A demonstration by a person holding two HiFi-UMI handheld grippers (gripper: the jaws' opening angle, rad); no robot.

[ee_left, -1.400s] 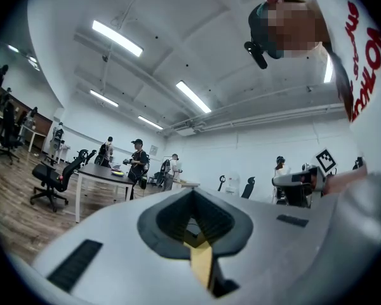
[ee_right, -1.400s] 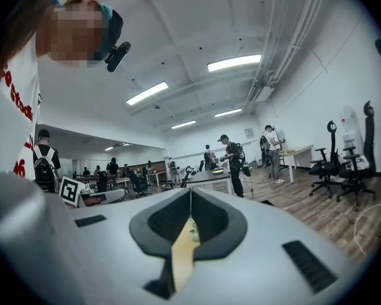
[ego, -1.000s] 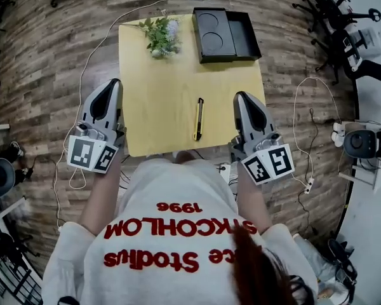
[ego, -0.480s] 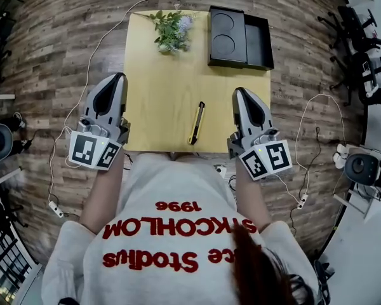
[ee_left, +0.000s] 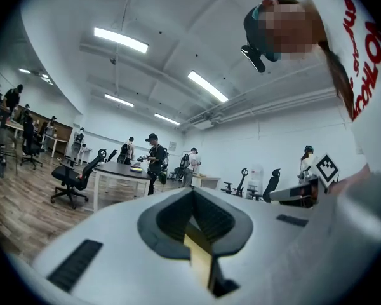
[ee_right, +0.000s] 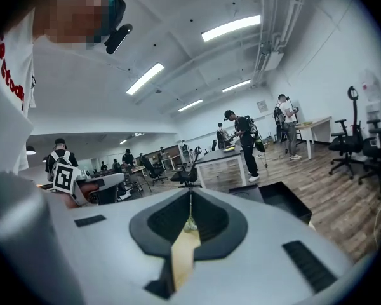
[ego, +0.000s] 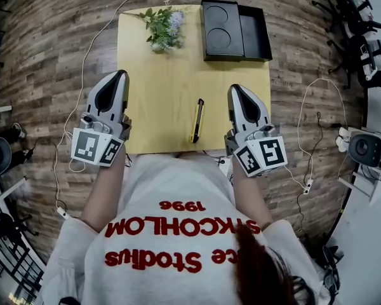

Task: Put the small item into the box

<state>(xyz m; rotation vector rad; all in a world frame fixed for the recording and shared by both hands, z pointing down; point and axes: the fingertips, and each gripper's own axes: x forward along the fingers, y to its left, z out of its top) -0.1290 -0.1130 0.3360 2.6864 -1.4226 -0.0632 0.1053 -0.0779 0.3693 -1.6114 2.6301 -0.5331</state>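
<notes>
A slim yellow-and-black utility knife (ego: 197, 119) lies on the yellow table (ego: 165, 88), near its front edge. The black box (ego: 254, 30) stands at the table's far right corner, with a two-ring black insert (ego: 218, 29) beside its open compartment. My left gripper (ego: 120, 74) is shut and empty at the table's left edge, left of the knife. My right gripper (ego: 232, 88) is shut and empty over the table's right side, right of the knife. The left gripper view shows closed jaws (ee_left: 192, 192) with nothing between them. The right gripper view shows the same (ee_right: 190, 196), with the box (ee_right: 286, 199) ahead.
A small plant (ego: 162, 28) with green leaves stands at the table's far left, beside the box. Cables run over the wooden floor (ego: 44, 56) around the table. Office chairs (ego: 349, 18) and equipment stand to the right. People and desks fill the room beyond.
Both grippers have sunk a little toward the table, and the head view has shifted slightly. The knife, the box and the plant lie where they were.
</notes>
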